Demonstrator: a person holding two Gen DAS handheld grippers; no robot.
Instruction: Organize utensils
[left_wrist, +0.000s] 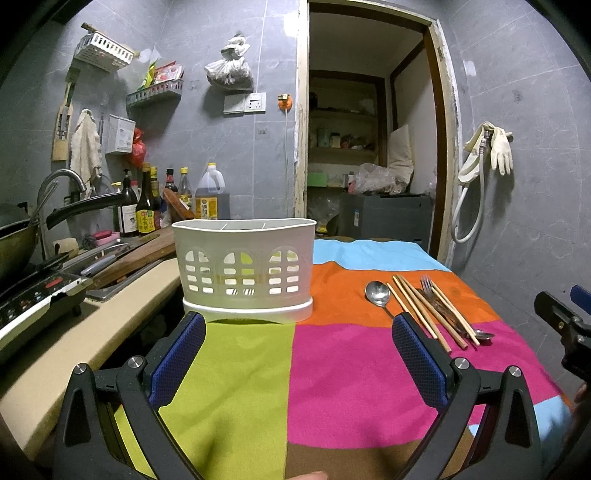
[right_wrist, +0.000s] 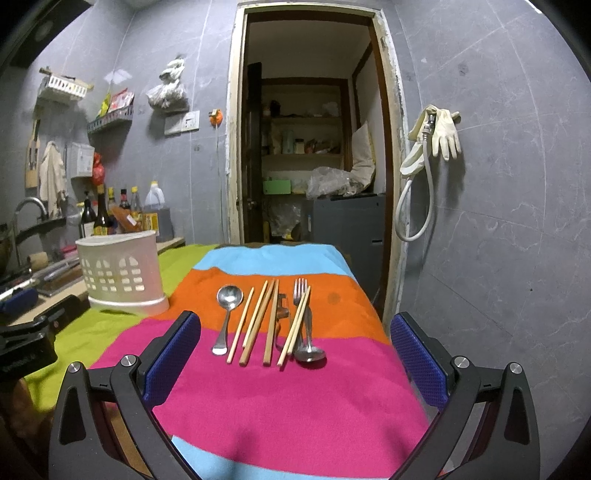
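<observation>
A white perforated utensil holder stands on the striped cloth, also seen at the left of the right wrist view. A row of utensils lies on the orange and pink stripes: a steel spoon, several wooden chopsticks, a fork and a second spoon with its bowl nearest me. They also show at the right of the left wrist view. My left gripper is open and empty, just in front of the holder. My right gripper is open and empty, in front of the utensils.
The multicoloured cloth covers the table. A counter to the left holds a cooker, a cutting board with knives, a wok and several sauce bottles. An open doorway lies behind the table. Gloves and a hose hang on the right wall.
</observation>
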